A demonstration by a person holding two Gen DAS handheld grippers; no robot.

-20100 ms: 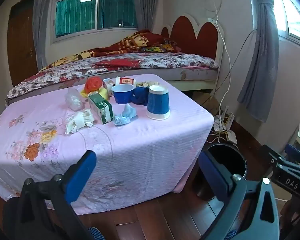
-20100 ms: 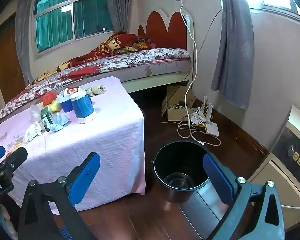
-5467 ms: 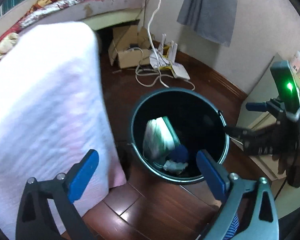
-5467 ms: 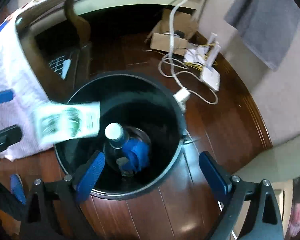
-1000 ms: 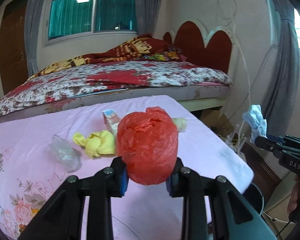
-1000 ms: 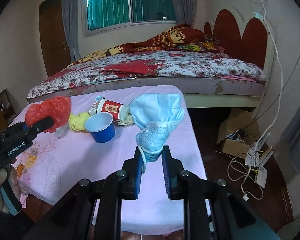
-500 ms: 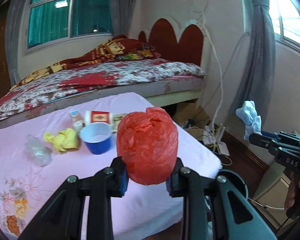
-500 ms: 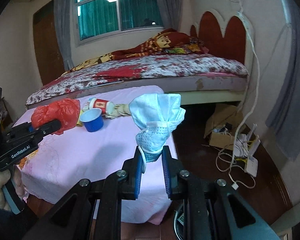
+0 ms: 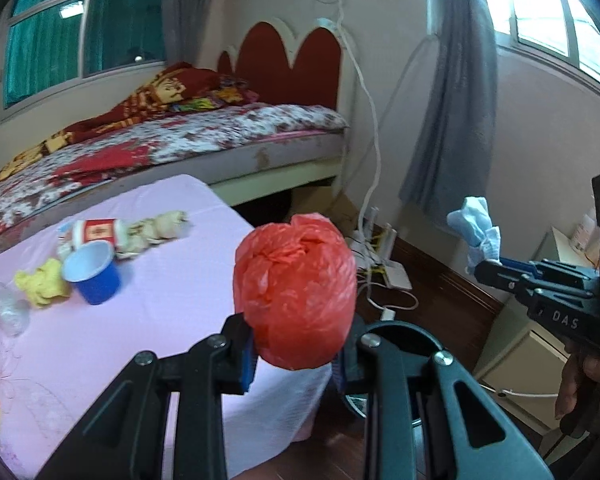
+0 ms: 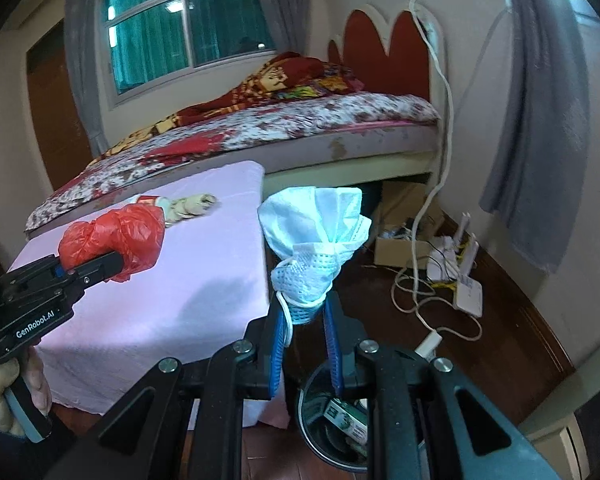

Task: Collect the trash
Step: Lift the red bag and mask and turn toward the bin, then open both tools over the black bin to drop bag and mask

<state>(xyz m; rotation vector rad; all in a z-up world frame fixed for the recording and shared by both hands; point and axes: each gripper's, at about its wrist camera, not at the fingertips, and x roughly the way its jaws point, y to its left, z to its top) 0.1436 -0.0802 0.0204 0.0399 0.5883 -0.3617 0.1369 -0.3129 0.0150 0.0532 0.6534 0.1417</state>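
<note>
Now clamped: left tongs (image 9: pixel 294 354) on red bag (image 9: pixel 296 292) — right tongs (image 10: pixel 304 332) on mask (image 10: pixel 314 240), above bin (image 10: pixel 340 432) beside tabletop (image 10: pixel 160 300).

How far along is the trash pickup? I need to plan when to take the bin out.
Done: a green-and-white carton already lies in the black bin. In hand: the left gripper is shut on a red plastic bag and the right gripper on a blue face mask. Left on the pink table: blue cup, yellow wad, red paper cup, clear plastic.
</note>
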